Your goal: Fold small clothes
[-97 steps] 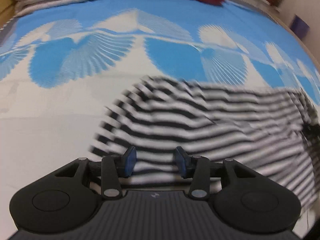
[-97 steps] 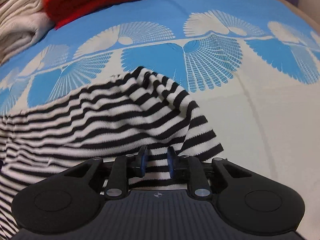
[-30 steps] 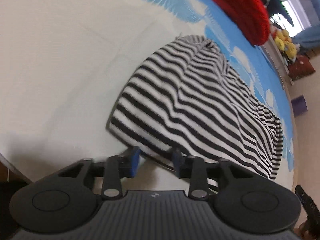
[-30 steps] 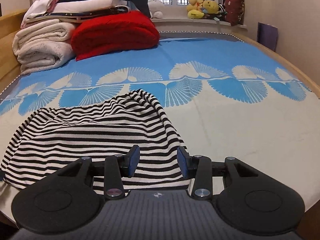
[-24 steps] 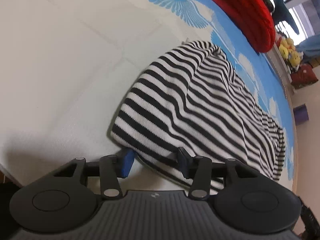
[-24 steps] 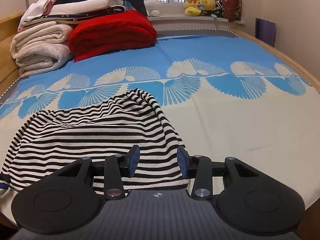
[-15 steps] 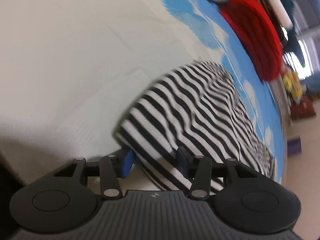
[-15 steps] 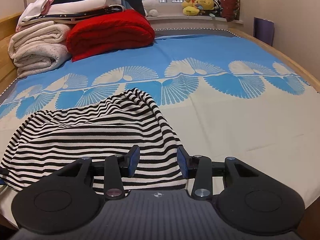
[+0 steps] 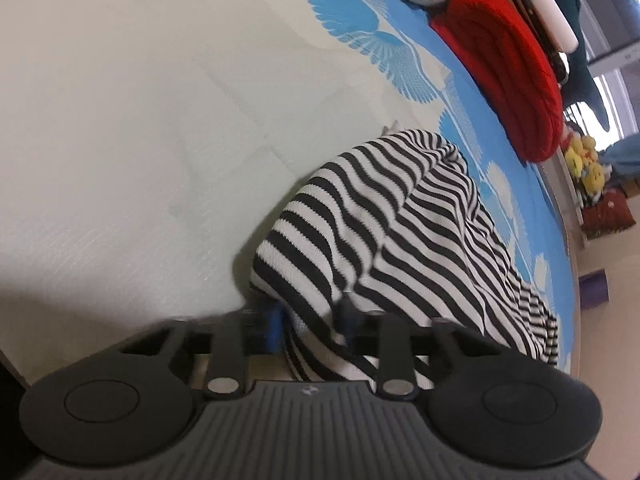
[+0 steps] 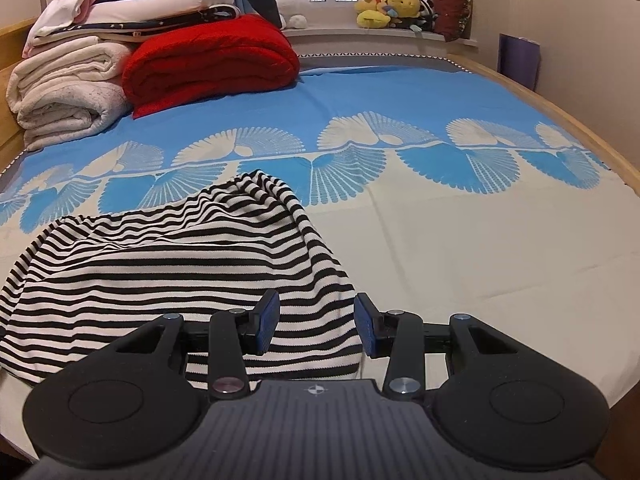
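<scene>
A bed [image 10: 460, 240] with a blue-and-cream fan-print cover carries a red blanket [image 10: 212, 64] near its head and a rumpled striped garment [image 10: 160, 264] at its near edge. The left gripper [image 9: 310, 322] has its jaws around the garment's corner, motion-blurred, grip uncertain; the right gripper [image 10: 316, 328] hovers over the hem, jaws wide.

The left gripper [image 9: 310, 320] is tipped over sideways, its blue-padded fingers [image 9: 272, 326] blurred and partly covered, so their spacing cannot be read. The right gripper [image 10: 318, 324] sits level and low, fingers [image 10: 267, 316] spread wide apart, gripping nothing.
</scene>
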Demonstrator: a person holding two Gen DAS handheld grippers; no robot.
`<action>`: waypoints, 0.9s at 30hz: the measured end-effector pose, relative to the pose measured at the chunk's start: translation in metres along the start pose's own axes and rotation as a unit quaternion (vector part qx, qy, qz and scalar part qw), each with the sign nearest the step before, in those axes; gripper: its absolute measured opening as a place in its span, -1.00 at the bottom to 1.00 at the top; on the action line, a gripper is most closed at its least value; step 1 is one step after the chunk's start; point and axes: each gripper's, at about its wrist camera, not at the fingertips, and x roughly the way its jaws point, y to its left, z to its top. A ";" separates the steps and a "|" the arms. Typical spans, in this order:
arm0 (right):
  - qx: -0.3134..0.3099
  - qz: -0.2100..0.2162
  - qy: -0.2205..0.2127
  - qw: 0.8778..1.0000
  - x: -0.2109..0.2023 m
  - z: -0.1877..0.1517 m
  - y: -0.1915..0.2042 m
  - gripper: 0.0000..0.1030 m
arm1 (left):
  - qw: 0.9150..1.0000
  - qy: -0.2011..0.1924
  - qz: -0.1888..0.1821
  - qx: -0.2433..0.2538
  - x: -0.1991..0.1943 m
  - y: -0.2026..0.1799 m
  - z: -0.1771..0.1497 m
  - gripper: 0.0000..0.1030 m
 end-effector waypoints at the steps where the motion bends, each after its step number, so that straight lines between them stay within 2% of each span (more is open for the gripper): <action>1: 0.001 -0.001 0.000 1.000 0.000 0.000 -0.001 -0.17 | 1.000 -0.002 0.001 0.009 -0.002 -0.002 0.000 -0.67; 4: 0.006 -0.006 -0.001 1.000 -0.001 0.000 -0.003 -0.17 | 0.999 -0.016 0.003 0.035 -0.012 -0.008 0.001 -0.79; 10: 0.014 -0.008 0.001 1.000 0.002 0.002 -0.004 -0.17 | 0.997 -0.052 0.001 0.050 -0.038 -0.008 0.003 -0.82; 14: 0.011 -0.006 0.000 1.000 0.005 0.004 -0.004 -0.17 | 0.995 -0.071 0.038 0.061 -0.049 -0.006 0.003 -0.83; 17: 0.011 -0.003 0.000 1.000 0.006 0.006 -0.004 -0.17 | 0.993 -0.068 0.062 0.068 -0.053 -0.005 0.002 -0.82; 21: 0.014 -0.002 -0.002 1.000 0.006 0.008 -0.006 -0.17 | 0.985 -0.082 0.083 0.125 -0.062 -0.033 -0.004 -0.83; 24: 0.025 -0.003 -0.004 1.000 0.004 0.010 -0.013 -0.17 | 0.975 -0.108 0.064 0.181 -0.073 -0.074 -0.014 -0.83; 27: 0.046 -0.006 -0.003 0.999 0.002 0.013 -0.025 -0.17 | 0.966 -0.122 0.011 0.226 -0.081 -0.124 -0.030 -0.84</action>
